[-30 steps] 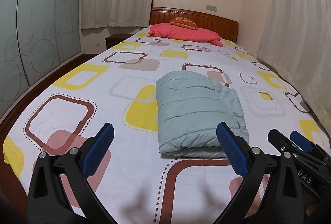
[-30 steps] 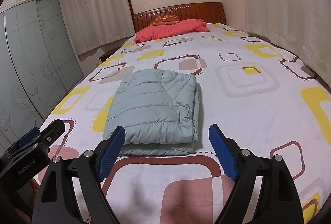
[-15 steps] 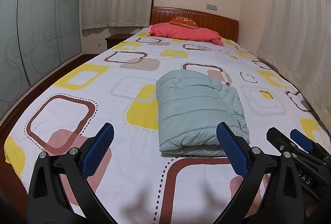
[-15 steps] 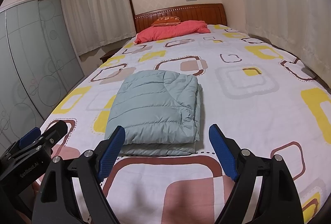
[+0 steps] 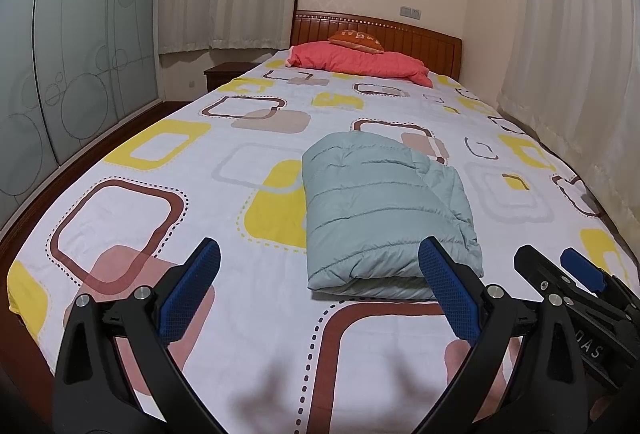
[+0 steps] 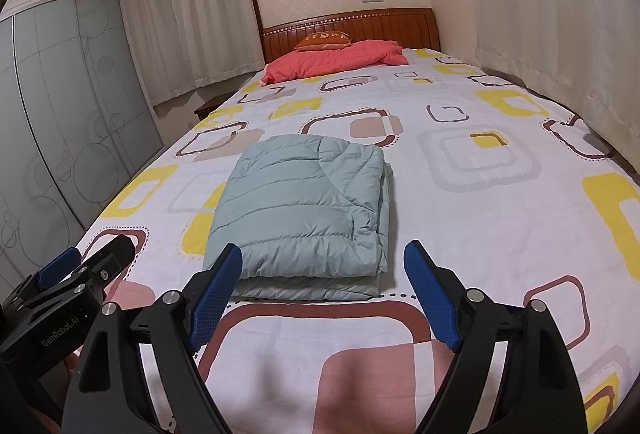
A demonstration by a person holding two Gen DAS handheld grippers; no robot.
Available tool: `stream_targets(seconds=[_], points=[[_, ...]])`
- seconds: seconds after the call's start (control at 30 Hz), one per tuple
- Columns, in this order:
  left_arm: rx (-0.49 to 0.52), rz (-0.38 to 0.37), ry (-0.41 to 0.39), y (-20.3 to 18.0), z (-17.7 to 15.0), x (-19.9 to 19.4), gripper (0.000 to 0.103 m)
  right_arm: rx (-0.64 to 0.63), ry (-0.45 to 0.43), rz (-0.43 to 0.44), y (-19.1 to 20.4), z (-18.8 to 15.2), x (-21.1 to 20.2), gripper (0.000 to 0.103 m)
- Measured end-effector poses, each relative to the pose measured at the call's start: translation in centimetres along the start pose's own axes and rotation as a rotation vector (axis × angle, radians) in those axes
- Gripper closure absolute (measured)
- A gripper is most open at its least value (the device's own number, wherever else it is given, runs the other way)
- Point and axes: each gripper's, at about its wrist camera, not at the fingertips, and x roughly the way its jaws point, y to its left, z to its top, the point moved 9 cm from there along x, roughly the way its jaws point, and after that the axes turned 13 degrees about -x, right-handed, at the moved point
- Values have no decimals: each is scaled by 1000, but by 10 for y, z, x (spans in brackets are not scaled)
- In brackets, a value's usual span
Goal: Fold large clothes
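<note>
A folded jacket (image 6: pixel 304 209) (pale green, quilted) lies on the bed (image 6: pixel 500 234). Left gripper (image 5: pixel 316 290) and right gripper (image 6: pixel 324 286) hover near it, jaws apart, holding nothing.

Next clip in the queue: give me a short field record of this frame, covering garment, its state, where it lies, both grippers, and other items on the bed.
garment: pale green quilted jacket
state: folded into a compact rectangular bundle, layers stacked
location: lying on the patterned bed sheet, nearer the foot of the bed
left gripper: open, nothing between its jaws, short of the bundle
right gripper: open, nothing between its jaws, short of the bundle
other items: red quilt and orange cushion by the wooden headboard
</note>
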Motion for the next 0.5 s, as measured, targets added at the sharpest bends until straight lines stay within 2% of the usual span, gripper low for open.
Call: stream_targets(seconds=[0.5], points=[[7, 13, -4, 3, -2, 0, 4, -1, -1, 1, 2, 0, 1, 21]])
